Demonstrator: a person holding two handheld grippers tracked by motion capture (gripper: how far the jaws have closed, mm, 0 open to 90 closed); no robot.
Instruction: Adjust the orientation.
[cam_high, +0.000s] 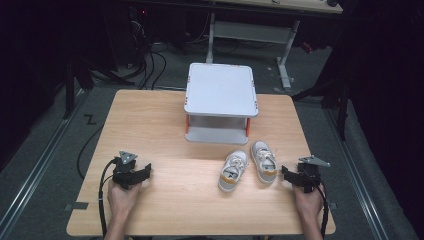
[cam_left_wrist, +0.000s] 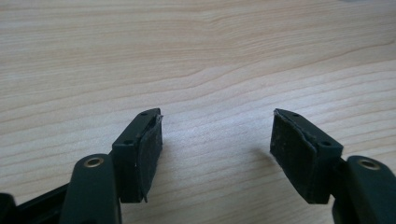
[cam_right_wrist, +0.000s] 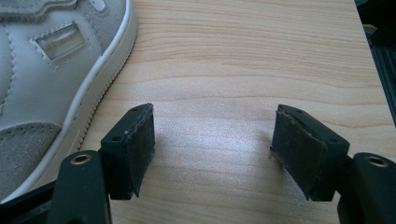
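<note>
Your left gripper (cam_high: 131, 172) rests on the bench (cam_high: 165, 130) at its near left, held in your left hand (cam_high: 122, 197); its fingers (cam_left_wrist: 140, 154) stand apart with bare wood between them and hold nothing. Your right gripper (cam_high: 295, 176) rests at the near right in your right hand (cam_high: 307, 200); its fingers (cam_right_wrist: 133, 149) are likewise spread, with bare bench between them and no grip on anything. The task's things, two small white shoes, lie on the bench right of centre, between your hands and nearer the right one. The left shoe (cam_high: 233, 171) lies with its toe toward the far side and leans slightly rightward; the right shoe (cam_high: 263, 161) lies just beside it, toe also to the far side, their toes near each other and their heels apart. The right shoe is just left of your right gripper and apart from it; in the right gripper view its side and sole edge (cam_right_wrist: 56, 70) lie just beyond the left-hand finger. A white two-level stand (cam_high: 221, 102) sits at the far centre of the bench, just beyond the shoes and apart from them.
</note>
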